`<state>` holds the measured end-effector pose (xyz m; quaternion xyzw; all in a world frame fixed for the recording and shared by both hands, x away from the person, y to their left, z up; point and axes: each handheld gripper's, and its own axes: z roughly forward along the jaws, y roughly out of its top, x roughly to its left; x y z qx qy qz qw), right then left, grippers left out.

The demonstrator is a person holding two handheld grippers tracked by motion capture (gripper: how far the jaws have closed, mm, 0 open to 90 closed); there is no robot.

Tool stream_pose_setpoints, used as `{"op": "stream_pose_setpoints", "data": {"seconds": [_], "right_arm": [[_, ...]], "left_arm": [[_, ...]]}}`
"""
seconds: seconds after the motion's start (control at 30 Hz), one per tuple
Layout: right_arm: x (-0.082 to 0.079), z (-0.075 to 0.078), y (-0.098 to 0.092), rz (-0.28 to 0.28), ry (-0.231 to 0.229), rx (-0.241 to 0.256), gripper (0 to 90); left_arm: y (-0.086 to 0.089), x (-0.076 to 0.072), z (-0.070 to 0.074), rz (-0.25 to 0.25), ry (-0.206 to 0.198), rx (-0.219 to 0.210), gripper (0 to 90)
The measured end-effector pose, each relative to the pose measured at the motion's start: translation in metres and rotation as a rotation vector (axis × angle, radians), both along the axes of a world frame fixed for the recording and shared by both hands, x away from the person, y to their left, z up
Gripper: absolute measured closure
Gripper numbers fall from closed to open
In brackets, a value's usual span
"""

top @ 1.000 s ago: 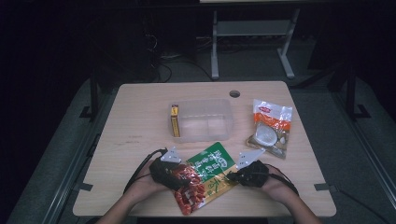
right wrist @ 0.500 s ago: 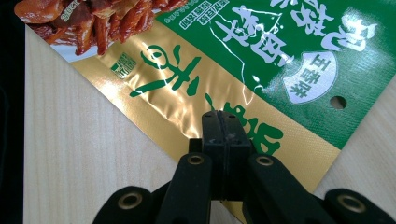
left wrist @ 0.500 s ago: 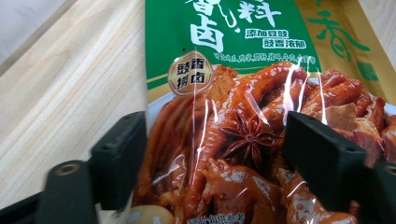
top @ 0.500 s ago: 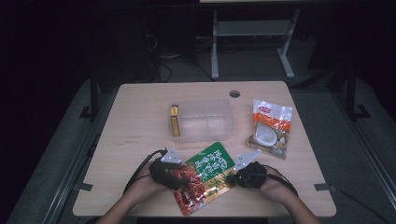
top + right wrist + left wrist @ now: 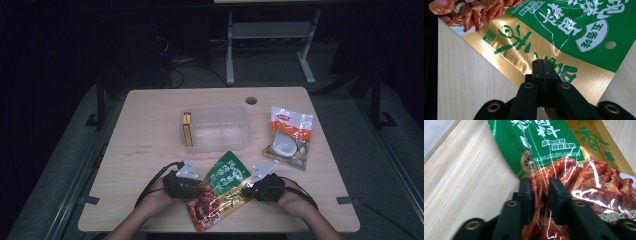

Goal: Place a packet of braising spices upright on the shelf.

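A snack pouch [image 5: 224, 186], green on top with gold edges and red meat pictured below, lies at the table's near edge between both hands. My left gripper [image 5: 199, 190] grips its left side; in the left gripper view the jaws [image 5: 539, 192] pinch a fold of the glossy red film of the pouch [image 5: 564, 150]. My right gripper [image 5: 248, 190] holds the pouch's right side. In the right gripper view its jaws [image 5: 541, 67] are pressed together on the gold border of the pouch [image 5: 529, 47].
A clear plastic container [image 5: 220, 128] with a yellow box [image 5: 187, 129] at its left end stands mid-table. A white and orange bag [image 5: 290, 135] lies at the right. A cable hole [image 5: 251, 100] sits near the far edge. Bare wood [image 5: 145, 145] spreads to the left.
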<state>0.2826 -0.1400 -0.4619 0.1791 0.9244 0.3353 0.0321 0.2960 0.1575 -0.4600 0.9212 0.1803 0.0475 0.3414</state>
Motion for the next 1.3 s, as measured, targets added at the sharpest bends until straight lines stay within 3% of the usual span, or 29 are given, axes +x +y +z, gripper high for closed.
{"op": "stream_pose_setpoints", "data": {"seconds": [0.17, 0.27, 0.5, 0.57, 0.6, 0.67, 0.93, 1.1, 1.3], "right_arm": [[0.001, 0.0, 0.0, -0.001, 0.01, 0.003, 90.0], [0.001, 0.002, -0.001, 0.0, 0.0, 0.005, 82.6], [0.003, 0.015, -0.013, -0.077, 0.031, 0.127, 56.7], [0.005, 0.017, -0.016, -0.087, 0.031, 0.151, 54.3], [0.008, 0.021, -0.021, -0.107, 0.057, 0.196, 46.3], [0.009, 0.026, -0.026, -0.11, 0.068, 0.232, 45.5], [0.009, 0.038, -0.04, -0.151, 0.006, 0.3, 46.1], [0.011, 0.038, -0.045, -0.165, 0.022, 0.315, 46.7], [0.016, 0.047, -0.035, -0.145, 0.036, 0.37, 46.5]], "left_arm": [[-0.001, 0.001, 0.002, -0.01, 0.009, 0.004, 84.8], [-0.004, 0.001, 0.003, -0.028, -0.005, 0.019, 88.7], [0.0, 0.004, 0.01, -0.055, 0.01, -0.025, 89.7], [0.0, 0.004, 0.012, -0.051, -0.002, -0.044, 89.7], [0.003, 0.003, 0.018, -0.05, -0.02, -0.058, 89.7], [0.007, 0.002, 0.025, -0.054, -0.04, -0.074, 89.8], [0.026, -0.003, 0.049, -0.065, -0.144, -0.122, 89.8], [0.034, -0.003, 0.054, -0.06, -0.152, -0.14, 89.8], [0.035, -0.005, 0.056, -0.06, -0.163, -0.133, 89.8]]}}
